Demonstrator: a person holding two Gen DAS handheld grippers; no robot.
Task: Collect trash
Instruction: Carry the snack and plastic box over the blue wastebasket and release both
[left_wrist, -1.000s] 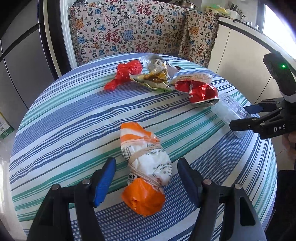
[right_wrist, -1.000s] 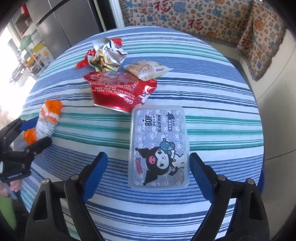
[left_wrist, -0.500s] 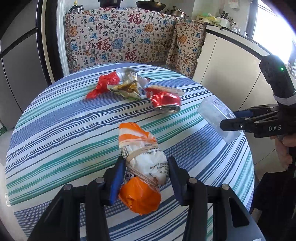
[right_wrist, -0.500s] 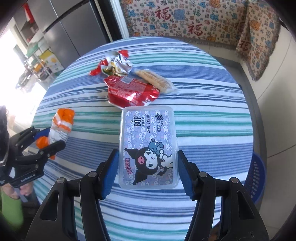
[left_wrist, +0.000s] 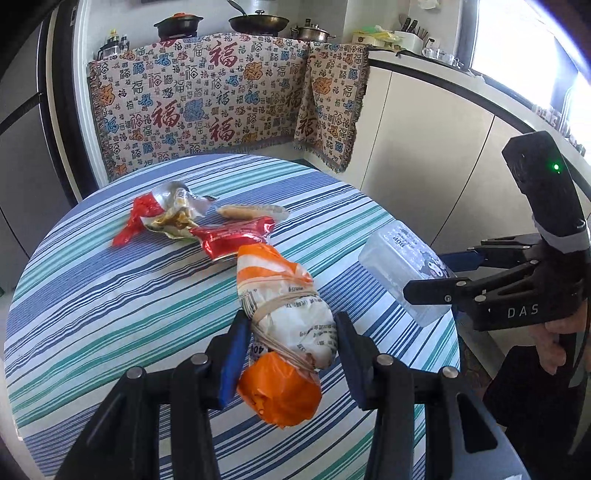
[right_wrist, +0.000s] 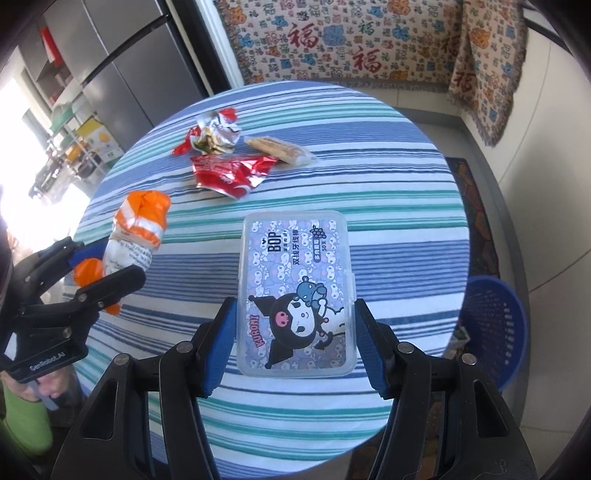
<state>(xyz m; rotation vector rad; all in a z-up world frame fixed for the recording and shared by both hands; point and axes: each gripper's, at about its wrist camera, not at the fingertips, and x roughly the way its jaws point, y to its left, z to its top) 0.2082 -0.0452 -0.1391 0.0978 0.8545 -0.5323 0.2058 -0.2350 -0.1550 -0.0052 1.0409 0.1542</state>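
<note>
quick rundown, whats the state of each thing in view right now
left gripper: shut on the orange bag
orange bag: tied with string, lifted off the table
right gripper: shut on the plastic box
plastic box: lid closed, lifted
red wrapper: crumpled, lying on the table
silver wrapper: torn open, lying
blue basket: upright on the floor

bench (right_wrist: 388, 192): round, blue-teal-white striped cloth | on it: 3 items grouped toward 11 o'clock in right wrist view | crumpled silver-red wrapper (right_wrist: 212, 134) farthest | red foil packet (right_wrist: 231, 175) just beside it | clear-wrapped pastry (right_wrist: 279, 149) at packet's 2 o'clock
</note>
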